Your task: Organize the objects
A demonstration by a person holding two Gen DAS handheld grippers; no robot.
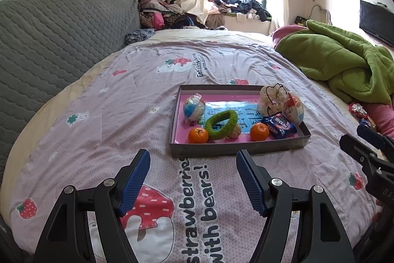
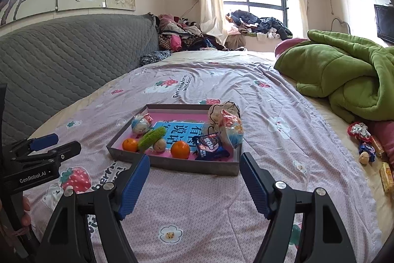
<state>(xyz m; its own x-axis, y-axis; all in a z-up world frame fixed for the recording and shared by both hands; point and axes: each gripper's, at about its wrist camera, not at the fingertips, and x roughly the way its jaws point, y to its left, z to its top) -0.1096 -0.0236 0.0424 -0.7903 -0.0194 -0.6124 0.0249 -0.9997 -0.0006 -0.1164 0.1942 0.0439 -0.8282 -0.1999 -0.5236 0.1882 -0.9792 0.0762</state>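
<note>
A shallow grey box (image 1: 236,148) (image 2: 172,165) with a pink floor lies on the bed. It holds two oranges (image 1: 198,135) (image 1: 259,131), a green fuzzy ring (image 1: 221,124), a walnut (image 1: 234,132), a blue Oreo packet (image 1: 278,126), wrapped snack balls (image 1: 194,107) and a netted bag (image 1: 273,96). My left gripper (image 1: 193,180) is open and empty, just in front of the box. My right gripper (image 2: 194,183) is open and empty, in front of the box's near right corner. Loose snacks (image 2: 365,147) lie on the bed at the right.
A green blanket (image 2: 344,75) is heaped at the right of the bed. A grey quilted headboard (image 2: 61,53) runs along the left. Clothes (image 2: 177,36) are piled at the far end by the window. The pink strawberry sheet (image 2: 197,213) covers the bed.
</note>
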